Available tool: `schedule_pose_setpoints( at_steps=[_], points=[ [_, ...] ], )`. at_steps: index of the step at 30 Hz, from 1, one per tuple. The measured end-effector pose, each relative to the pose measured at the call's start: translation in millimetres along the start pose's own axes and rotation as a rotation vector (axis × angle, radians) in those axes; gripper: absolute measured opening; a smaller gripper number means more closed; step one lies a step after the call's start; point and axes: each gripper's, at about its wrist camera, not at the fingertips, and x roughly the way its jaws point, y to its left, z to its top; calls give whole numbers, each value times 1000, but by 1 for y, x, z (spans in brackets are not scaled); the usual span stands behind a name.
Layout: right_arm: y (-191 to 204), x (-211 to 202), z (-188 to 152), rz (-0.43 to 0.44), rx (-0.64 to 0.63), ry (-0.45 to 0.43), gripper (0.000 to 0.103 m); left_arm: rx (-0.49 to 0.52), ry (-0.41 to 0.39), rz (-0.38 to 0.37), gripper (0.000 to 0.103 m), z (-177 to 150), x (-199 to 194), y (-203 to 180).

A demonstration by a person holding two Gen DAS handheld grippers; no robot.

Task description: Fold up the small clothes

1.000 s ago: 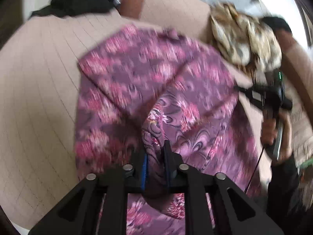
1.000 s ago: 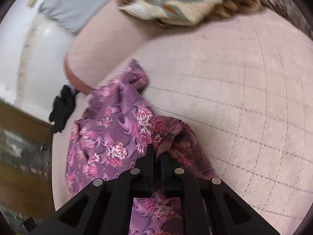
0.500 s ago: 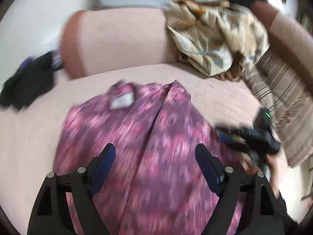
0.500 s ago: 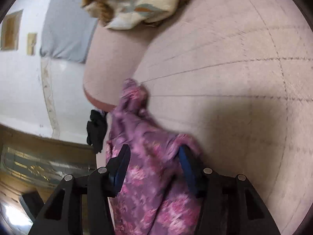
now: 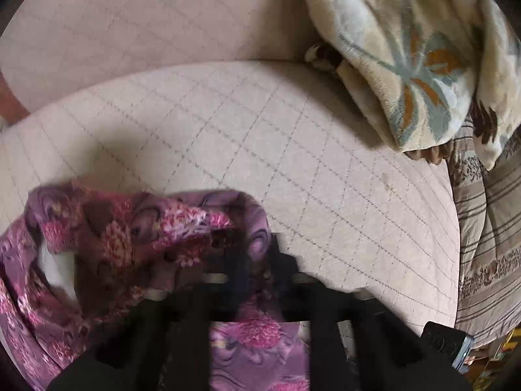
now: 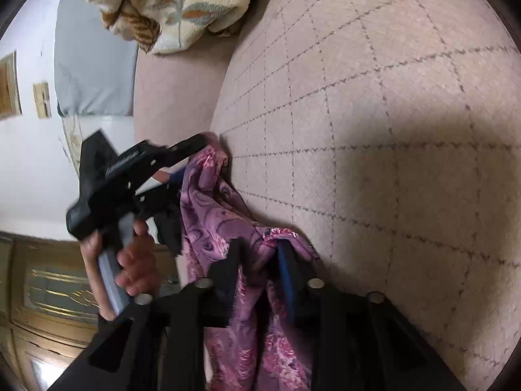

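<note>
only in the right wrist view: left gripper [image 6: 192, 159] seen from outside, clamped on the top of one purple floral garment [image 6: 208, 208], held by one hand [image 6: 130, 260]. right gripper [image 6: 257, 254] pinched on the same cloth. only in the left wrist view: striped bedding [image 5: 488, 234]. one leaf-print blanket [image 5: 416, 58], one quilted cushion [image 5: 260, 150] under the garment.

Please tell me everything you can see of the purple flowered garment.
The purple garment is thin, smooth-looking cloth printed with pink flowers and dark swirls. It is bunched and lifted above the quilted beige cushion. The left gripper and the right gripper each pinch a fold. A white label shows inside.
</note>
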Motion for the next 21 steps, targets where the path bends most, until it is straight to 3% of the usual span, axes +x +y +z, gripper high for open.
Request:
schedule_pose_setpoints(
  at_steps=[3,5,7,10,12,14,15,17,19,21],
  points=[
    [-1,-4,-1,-23,4,-22,9,-22,-100,-41,4,-4,-34,9],
    [7,-18,-1,-24,-18,-71,7,-99,-182,-106,4,-1,-62,28],
    [22,-37,-3,-55,-82,-162,6,-193,-196,-197,4,0,-68,52],
    [23,-38,-6,-101,-89,-188,6,-198,-116,-112,4,0,-32,52],
    [14,-28,-5,-144,-77,-161,6,-230,-83,-104,6,-2,-12,51],
    [7,-22,0,-147,-56,-141,11,-232,-124,-75,16,-7,-18,49],
    [2,-22,1,-126,-30,-137,12,-202,-167,-58,26,-15,-32,46],
    [-2,-24,3,-98,-7,-136,22,-128,-230,-28,33,-34,-65,44],
    [6,-31,3,-106,-37,-169,46,-69,-284,11,42,-65,-109,54],
    [20,-36,0,-126,-90,-191,55,-67,-351,89,52,-110,-154,71]
  ],
)
